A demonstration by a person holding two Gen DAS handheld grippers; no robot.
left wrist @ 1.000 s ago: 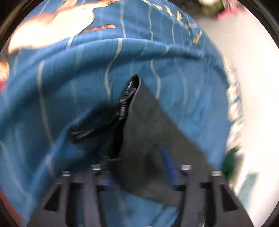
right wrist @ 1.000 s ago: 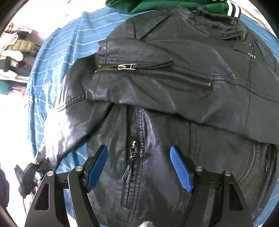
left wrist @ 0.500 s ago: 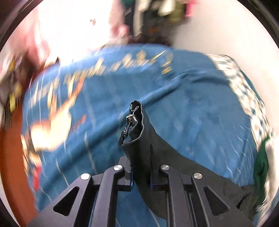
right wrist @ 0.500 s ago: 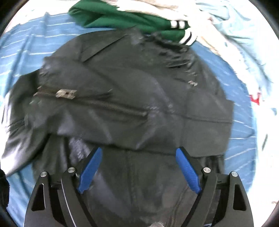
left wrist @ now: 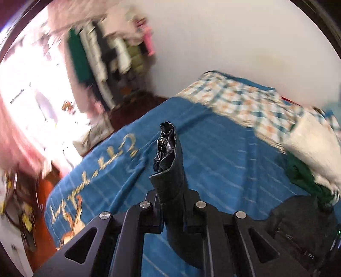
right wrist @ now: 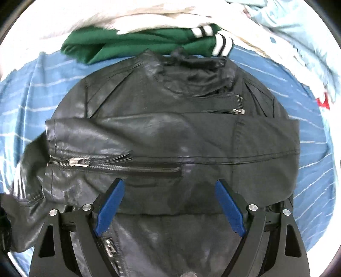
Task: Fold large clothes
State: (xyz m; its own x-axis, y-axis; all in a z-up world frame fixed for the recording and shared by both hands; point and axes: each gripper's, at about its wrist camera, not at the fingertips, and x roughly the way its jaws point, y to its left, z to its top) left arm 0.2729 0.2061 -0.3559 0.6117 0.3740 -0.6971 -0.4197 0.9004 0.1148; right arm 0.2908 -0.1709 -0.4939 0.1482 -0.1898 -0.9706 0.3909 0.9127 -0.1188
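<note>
Jacket (right wrist: 170, 136) of black leather, spread flat on blue striped bedspread (right wrist: 313, 174), collar toward the far edge, one sleeve (right wrist: 110, 157) folded across the chest with its zipper showing. Right gripper (right wrist: 168, 204) poised over the lower middle of the garment, pointing steeply down, blue pads (right wrist: 110, 202) standing wide apart — nothing pinched between them, whether touching the leather not clear. Green garment with white-striped cuffs (right wrist: 145, 44) bunched just beyond the collar, pale fabric (right wrist: 127, 15) behind that.

Left gripper (left wrist: 173, 215) clamped tight on a gathered end of the jacket (left wrist: 170, 170), black leather bunched and standing up out of the pinched fingers, a bit of metal zipper hardware visible in the folds. Held end raised clear of the blue bedspread (left wrist: 223, 162); rest of the jacket trailing down toward the lower right of the left wrist view. Checked bedding (left wrist: 240, 100) at the far end of the bed against a white wall (left wrist: 223, 42). Blurred rack of hanging clothes (left wrist: 102, 55) off to the left — details not readable.
</note>
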